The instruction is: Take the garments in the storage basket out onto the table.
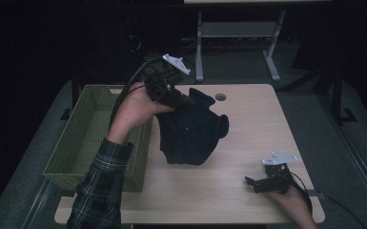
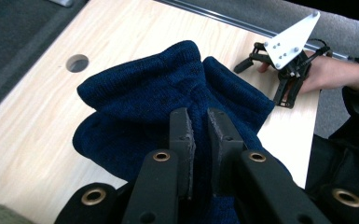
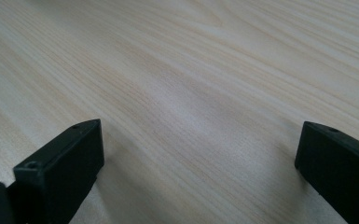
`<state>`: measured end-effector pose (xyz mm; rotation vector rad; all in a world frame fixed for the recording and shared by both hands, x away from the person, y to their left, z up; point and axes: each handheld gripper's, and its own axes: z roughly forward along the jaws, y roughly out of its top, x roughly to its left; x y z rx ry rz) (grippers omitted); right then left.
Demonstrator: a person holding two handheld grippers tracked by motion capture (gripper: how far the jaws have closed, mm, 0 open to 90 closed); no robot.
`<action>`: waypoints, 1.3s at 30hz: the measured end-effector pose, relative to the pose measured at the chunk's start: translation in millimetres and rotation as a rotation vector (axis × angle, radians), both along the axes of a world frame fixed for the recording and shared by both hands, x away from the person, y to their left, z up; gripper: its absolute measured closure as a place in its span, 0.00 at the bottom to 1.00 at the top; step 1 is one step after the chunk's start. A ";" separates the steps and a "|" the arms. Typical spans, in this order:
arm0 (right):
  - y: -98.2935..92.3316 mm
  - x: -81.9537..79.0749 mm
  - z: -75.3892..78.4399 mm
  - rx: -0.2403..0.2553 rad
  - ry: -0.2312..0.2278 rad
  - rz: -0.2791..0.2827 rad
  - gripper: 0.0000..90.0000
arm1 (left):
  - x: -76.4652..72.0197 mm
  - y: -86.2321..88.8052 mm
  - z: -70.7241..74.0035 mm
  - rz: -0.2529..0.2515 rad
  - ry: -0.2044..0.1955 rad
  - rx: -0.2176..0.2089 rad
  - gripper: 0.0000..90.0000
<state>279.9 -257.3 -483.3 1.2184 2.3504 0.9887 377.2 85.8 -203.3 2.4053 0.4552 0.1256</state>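
A dark blue knitted garment hangs bunched over the middle of the wooden table, its lower part resting on the top. My left gripper is shut on an upper fold of the garment; in the left gripper view my left gripper has the cloth pinched between its two black jaws. Near the table's front right corner, my right gripper rests low and points left. In the right gripper view my right gripper stands open over bare wood, with nothing between the jaws.
A green woven basket stands against the table's left side. A round cable hole is in the tabletop behind the garment. A white table frame stands on the floor beyond.
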 end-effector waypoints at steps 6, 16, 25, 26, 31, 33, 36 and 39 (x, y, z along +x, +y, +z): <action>0.0 0.0 0.0 0.000 0.000 0.000 0.01 | 0.8 -12.7 -17.7 -0.019 0.018 0.006 0.91; 0.0 0.0 0.0 0.000 0.000 -0.001 0.01 | -0.8 -35.3 -47.0 -0.049 0.063 0.005 0.91; 0.0 0.0 0.0 0.000 0.000 0.000 0.01 | 0.7 -51.7 -77.3 -0.066 0.087 0.014 0.90; -0.1 0.1 -0.1 -0.001 -0.002 0.001 0.01 | 1.6 -52.9 -81.1 -0.072 0.090 0.012 0.90; -0.1 0.0 0.0 -0.001 0.000 0.001 0.01 | 3.2 -58.3 -95.1 -0.076 0.109 0.008 0.89; -0.1 0.1 -0.1 -0.001 -0.001 0.001 0.01 | 3.1 -61.4 -99.3 -0.079 0.113 0.007 0.89; -0.1 0.1 -0.1 -0.002 -0.002 0.001 0.01 | 2.5 -67.3 -106.5 -0.084 0.123 0.015 0.89; -0.1 0.1 -0.1 -0.002 -0.002 0.001 0.01 | 3.2 -72.5 -114.7 -0.093 0.125 0.021 0.88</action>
